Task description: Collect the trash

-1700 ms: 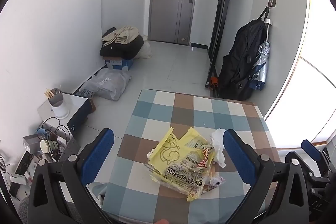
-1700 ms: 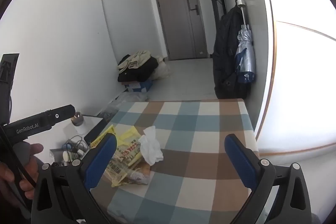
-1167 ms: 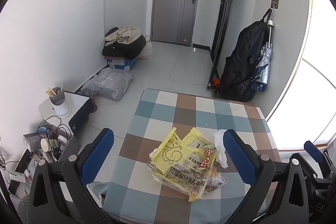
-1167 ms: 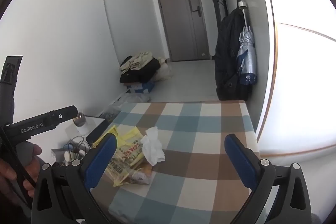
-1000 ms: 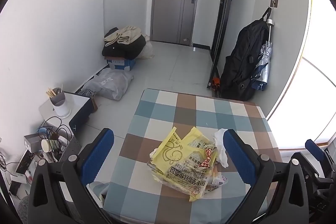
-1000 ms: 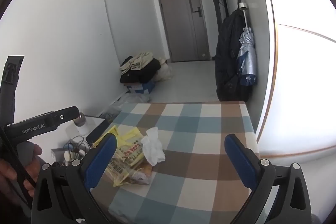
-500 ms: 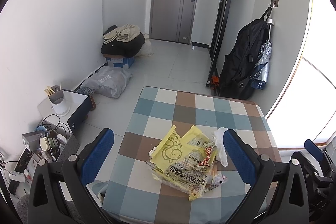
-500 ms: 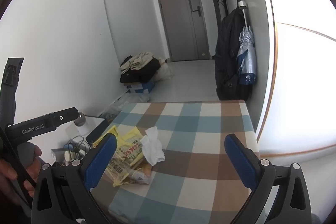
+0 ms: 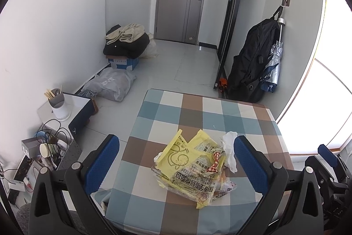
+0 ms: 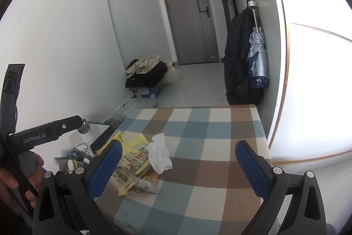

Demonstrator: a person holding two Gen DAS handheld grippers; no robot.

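A yellow plastic bag [image 9: 179, 154] lies crumpled on printed food wrappers [image 9: 198, 185] near the front of a checked tablecloth [image 9: 191, 116]. A white crumpled tissue [image 9: 228, 147] rests at the pile's right edge, and a small red-and-white wrapper [image 9: 214, 163] lies on top. My left gripper [image 9: 176, 160] hovers open above and in front of the pile, nothing between its blue pads. In the right wrist view the same bag [image 10: 134, 147] and tissue [image 10: 159, 156] lie left of centre. My right gripper [image 10: 178, 165] is open and empty above the table's near side.
A person's hand [image 10: 26, 171] holds the left gripper's handle at the left. Left of the table stands a low unit with a white utensil cup [image 9: 58, 106] and cables. On the floor beyond lie a grey bag [image 9: 112, 86] and piled clothes [image 9: 126, 40]. A black backpack [image 9: 253, 67] and umbrella [image 9: 272, 61] hang at the right wall.
Both views shift only slightly; the left gripper has crept a little nearer and higher over the trash pile. Both grippers stay open and the trash has not moved.
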